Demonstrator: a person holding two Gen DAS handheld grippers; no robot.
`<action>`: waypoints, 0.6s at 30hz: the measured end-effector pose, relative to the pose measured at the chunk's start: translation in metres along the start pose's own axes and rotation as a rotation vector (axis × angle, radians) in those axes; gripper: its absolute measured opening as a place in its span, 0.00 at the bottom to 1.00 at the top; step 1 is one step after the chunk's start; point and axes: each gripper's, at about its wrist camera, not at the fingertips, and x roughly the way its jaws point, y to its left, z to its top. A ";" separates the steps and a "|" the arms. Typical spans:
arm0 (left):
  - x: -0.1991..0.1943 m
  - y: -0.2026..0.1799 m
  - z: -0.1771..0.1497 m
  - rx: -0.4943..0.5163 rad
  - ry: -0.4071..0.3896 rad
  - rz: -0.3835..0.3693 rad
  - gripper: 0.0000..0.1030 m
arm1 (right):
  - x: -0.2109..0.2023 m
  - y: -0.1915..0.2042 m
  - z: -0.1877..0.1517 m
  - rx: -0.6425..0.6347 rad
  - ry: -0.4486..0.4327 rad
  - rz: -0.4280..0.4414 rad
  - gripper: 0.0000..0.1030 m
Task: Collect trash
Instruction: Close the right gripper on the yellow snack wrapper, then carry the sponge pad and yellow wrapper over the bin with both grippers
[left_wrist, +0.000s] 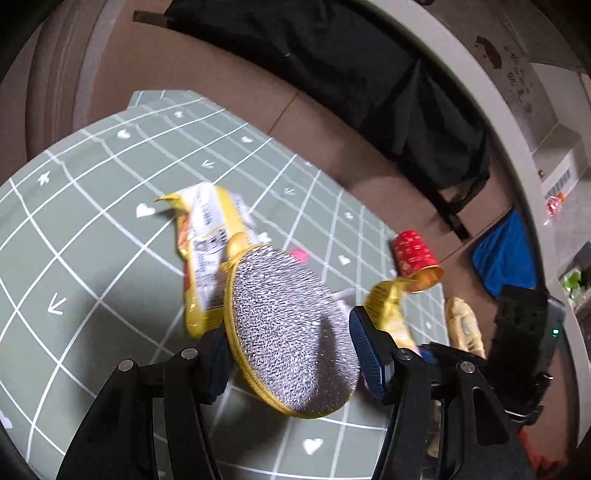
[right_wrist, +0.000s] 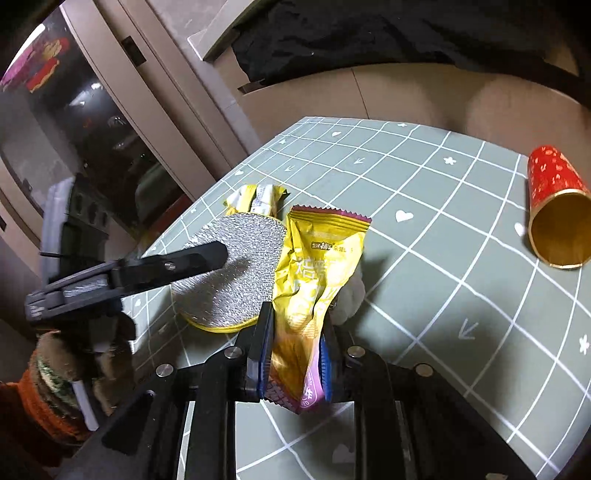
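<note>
Two yellow wrappers: one (right_wrist: 306, 295) pinched in right gripper (right_wrist: 295, 354), other (left_wrist: 207, 251) flat on tabletop (right_wrist: 461, 277) beyond silver pad (left_wrist: 288, 332). Pad clamped in wide left gripper (left_wrist: 291, 347). One red cup (right_wrist: 554, 214) tipped, far right.

The worktop (right_wrist: 424, 258) cover is sage green with a white grid, hearts and arrows. The round pad (left_wrist: 291, 332) is sparkly silver, edged yellow. One wrapper (right_wrist: 310, 284) is yellow with purple ends. The cup (right_wrist: 554, 210) is red outside with light specks, gold inside.
</note>
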 end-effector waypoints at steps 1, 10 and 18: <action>-0.001 -0.004 0.001 0.010 0.003 -0.005 0.56 | -0.001 0.000 0.000 -0.005 -0.001 -0.005 0.18; 0.005 -0.046 -0.002 0.126 0.005 0.034 0.14 | -0.030 -0.008 -0.009 0.001 -0.052 -0.051 0.18; -0.011 -0.119 -0.004 0.340 -0.138 0.155 0.14 | -0.084 -0.028 -0.011 0.002 -0.155 -0.117 0.18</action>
